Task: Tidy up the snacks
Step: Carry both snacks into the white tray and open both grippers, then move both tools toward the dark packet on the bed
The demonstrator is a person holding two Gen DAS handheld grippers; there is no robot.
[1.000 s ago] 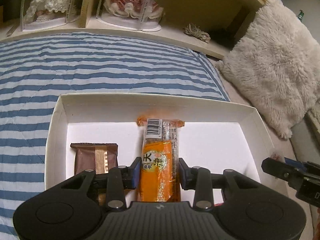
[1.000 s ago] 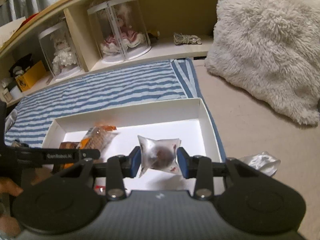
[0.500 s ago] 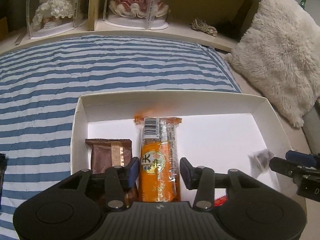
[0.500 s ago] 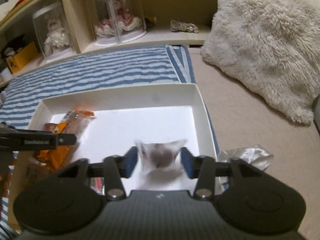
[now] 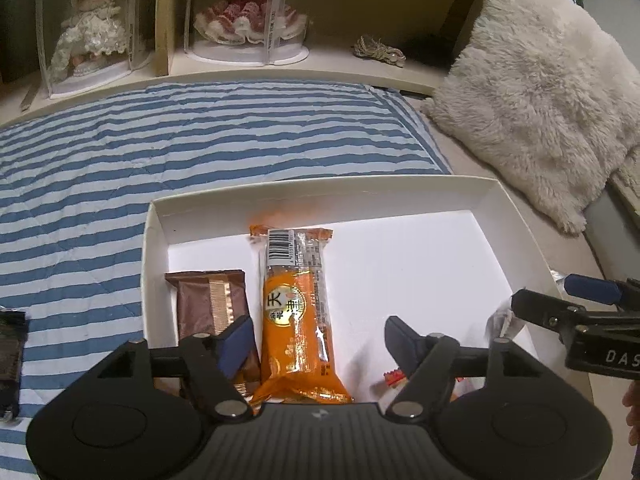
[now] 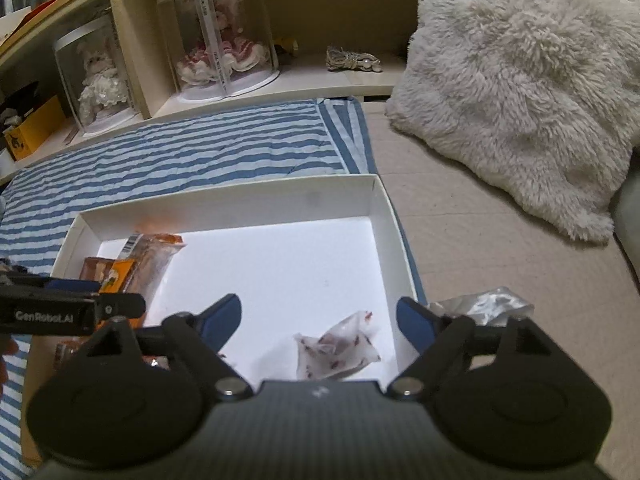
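Note:
A white open box (image 5: 516, 216) (image 6: 384, 204) lies on the bed. In it an orange snack bar (image 5: 296, 312) (image 6: 136, 264) lies lengthwise beside a brown wrapped snack (image 5: 212, 304) at the left. My left gripper (image 5: 318, 340) is open above the near end of the orange bar, not holding it. My right gripper (image 6: 318, 320) is open over the box's near right corner. A small clear packet with a dark sweet (image 6: 338, 350) lies loose on the box floor just beneath it. A red-and-white wrapper (image 5: 396, 378) peeks by the left gripper's right finger.
A blue-striped quilt (image 5: 160, 152) (image 6: 200, 160) covers the bed beyond the box. A fluffy cream pillow (image 5: 540, 92) (image 6: 520, 80) lies at the right. A crumpled silver wrapper (image 6: 484, 306) lies outside the box's right wall. Shelves behind hold dolls in clear cases (image 5: 244, 12).
My left gripper opened and let go of the orange bar, which lies in the box. My right gripper opened and dropped the clear packet onto the box floor.

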